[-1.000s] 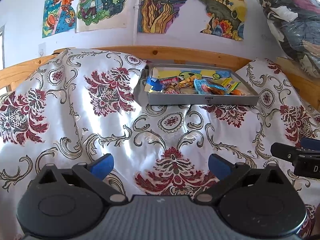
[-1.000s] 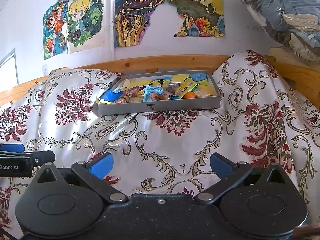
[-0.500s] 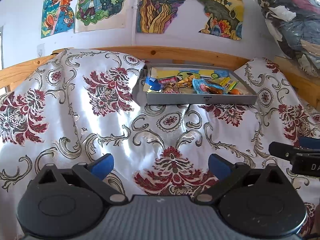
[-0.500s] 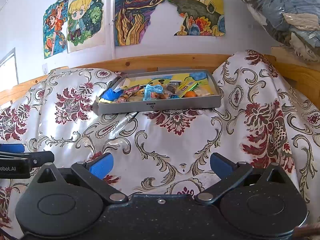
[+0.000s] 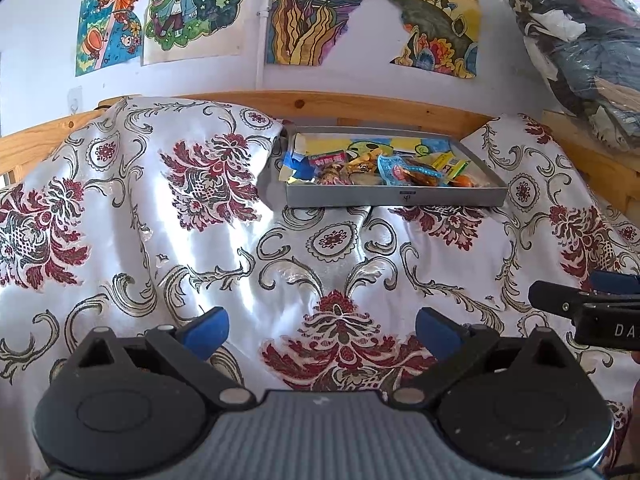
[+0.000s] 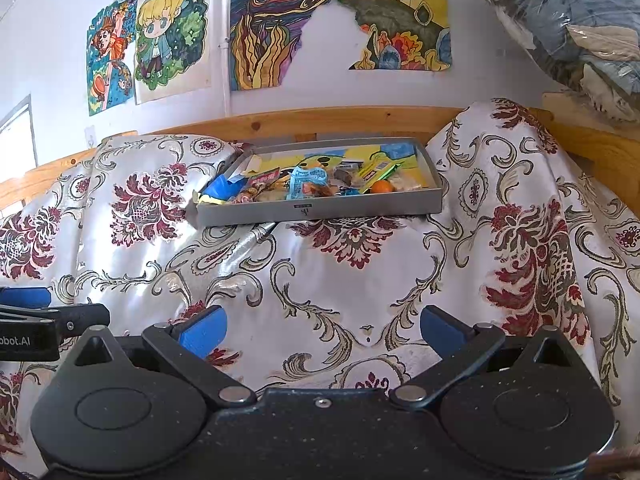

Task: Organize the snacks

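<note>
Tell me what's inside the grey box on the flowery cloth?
The grey box holds a jumble of snacks: a light blue packet, an orange ball-shaped thing, a yellow-green wrapper and a blue wrapper. A colourful picture lines its bottom. Whatever lies underneath the pile stays hidden.

Cloth (image 5: 280, 264): shiny white, dark-red floral medallions, olive-gold scrolls. Tray (image 6: 360, 210): grey walls, yellow and blue print inside. Snacks (image 6: 308, 184): light-blue packet, red wrapper, green-yellow packet, orange ball, possibly fruit. Gripper pads (image 5: 204, 330): blue; bodies black. Wall posters (image 5: 304, 12): multicoloured cartoons.
</note>
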